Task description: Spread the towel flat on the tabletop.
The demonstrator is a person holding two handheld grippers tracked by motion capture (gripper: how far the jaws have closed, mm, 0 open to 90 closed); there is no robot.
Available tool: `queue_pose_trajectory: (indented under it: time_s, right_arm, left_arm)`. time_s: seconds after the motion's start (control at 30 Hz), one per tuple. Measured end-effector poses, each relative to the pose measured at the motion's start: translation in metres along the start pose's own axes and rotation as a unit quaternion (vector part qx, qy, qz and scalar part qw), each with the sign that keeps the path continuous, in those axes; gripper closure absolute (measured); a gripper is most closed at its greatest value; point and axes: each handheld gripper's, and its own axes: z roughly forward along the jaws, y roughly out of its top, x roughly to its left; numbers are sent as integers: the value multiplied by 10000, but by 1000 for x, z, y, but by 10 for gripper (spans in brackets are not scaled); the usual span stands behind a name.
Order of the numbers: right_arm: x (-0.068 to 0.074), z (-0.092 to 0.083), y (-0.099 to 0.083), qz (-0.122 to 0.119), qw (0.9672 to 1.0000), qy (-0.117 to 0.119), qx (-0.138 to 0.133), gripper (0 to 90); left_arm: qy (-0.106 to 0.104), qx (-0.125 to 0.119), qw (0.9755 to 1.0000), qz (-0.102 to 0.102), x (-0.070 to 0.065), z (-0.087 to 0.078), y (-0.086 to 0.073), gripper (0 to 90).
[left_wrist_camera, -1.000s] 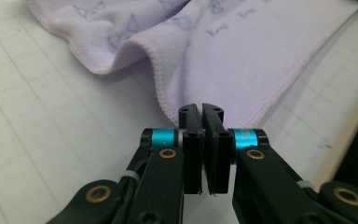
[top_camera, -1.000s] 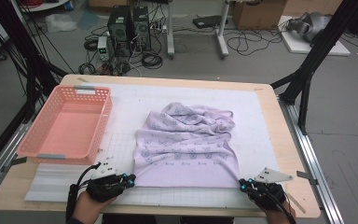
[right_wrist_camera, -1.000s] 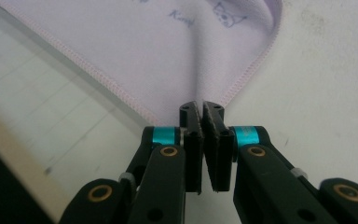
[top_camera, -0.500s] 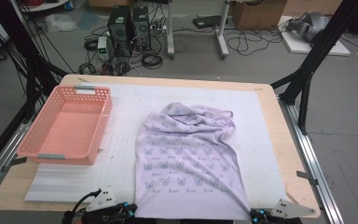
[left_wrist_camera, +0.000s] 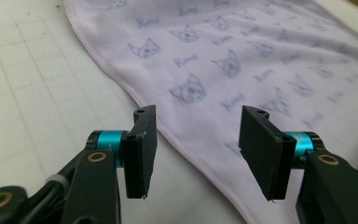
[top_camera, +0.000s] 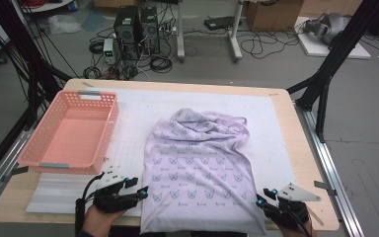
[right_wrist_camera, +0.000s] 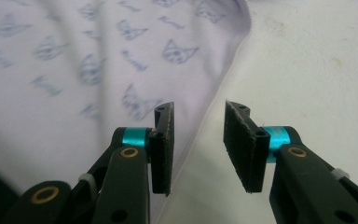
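The lilac printed garment [top_camera: 200, 168] lay flat on the white mat [top_camera: 271, 123] in the middle of the tabletop, its long axis running from the near edge toward the far edge. Its straight hem hung just over the near edge; its bunched, wrinkled end pointed toward the far edge. The pink basket [top_camera: 69, 133] stood toward the left edge of the tabletop, well apart from the garment, and held nothing.

The left gripper [top_camera: 137, 191] sat at the near edge just beside the garment's left hem; its jaws had just been opening, stood apart, and gripped nothing, with the hem lying below the gap. The right gripper [top_camera: 262, 197] sat at the garment's near right corner, its jaws likewise just opened, apart and free of cloth.

Bare mat lay open between basket and garment, along the right edge, and across the far edge of the tabletop.
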Motion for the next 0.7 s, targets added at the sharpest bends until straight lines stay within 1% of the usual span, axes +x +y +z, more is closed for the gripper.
queue_pose_trajectory:
  time_s: [0.03,0.07,0.1,0.13,0.17,0.2,0.23,0.27,0.3,0.33,0.37,0.4,0.47,0.53,0.57,0.63,0.7]
  right_arm:
    - [-2,6,3,6,10000,-51,34,630]
    - [-3,11,5,21,10000,-62,67,631]
    - [-4,15,7,42,9999,-59,90,632]
    - [-5,19,9,13,9999,-44,106,636]
    - [-4,23,10,11,9999,-41,150,643]
    - [-4,27,10,-9,9998,-30,206,657]
    - [-4,30,10,-41,9996,11,285,686]
    - [-4,31,8,-11,9997,53,229,740]
    - [-3,31,8,37,9996,140,238,802]
    - [-2,30,7,78,9995,201,247,867]
    - [-1,29,7,77,9994,215,277,870]
    - [0,28,8,91,9992,235,325,874]
    - [-1,24,7,135,9986,325,384,879]
    - [0,17,2,89,9984,368,413,879]
    - [1,13,-1,78,9983,394,428,879]
    - [1,4,-7,79,9982,425,407,879]
    - [1,-5,-12,122,9979,538,347,879]
  left_arm:
    - [58,76,9999,38,1,7,1,479]
    - [70,125,9999,48,2,13,2,479]
    - [92,186,9998,77,1,18,2,479]
    - [113,246,9996,129,0,22,2,479]
    - [181,189,9994,229,-2,24,1,479]
    - [243,197,9988,375,-4,25,1,500]
    - [359,182,9976,565,-7,26,-1,516]
    - [382,137,9964,739,-8,25,-3,558]
    - [261,116,9969,736,-9,23,-4,634]
    - [132,150,9973,712,-9,22,-5,771]
    - [141,178,9970,742,-10,21,-5,853]
    - [129,225,9969,741,-10,20,-5,860]
    - [56,295,9975,635,-9,16,-4,864]
    - [7,351,9975,619,-6,9,-6,865]
    - [-9,349,9977,581,-4,4,-7,865]
    - [-128,320,9981,517,0,-5,-7,865]
    - [-295,290,9980,479,0,-14,-7,866]
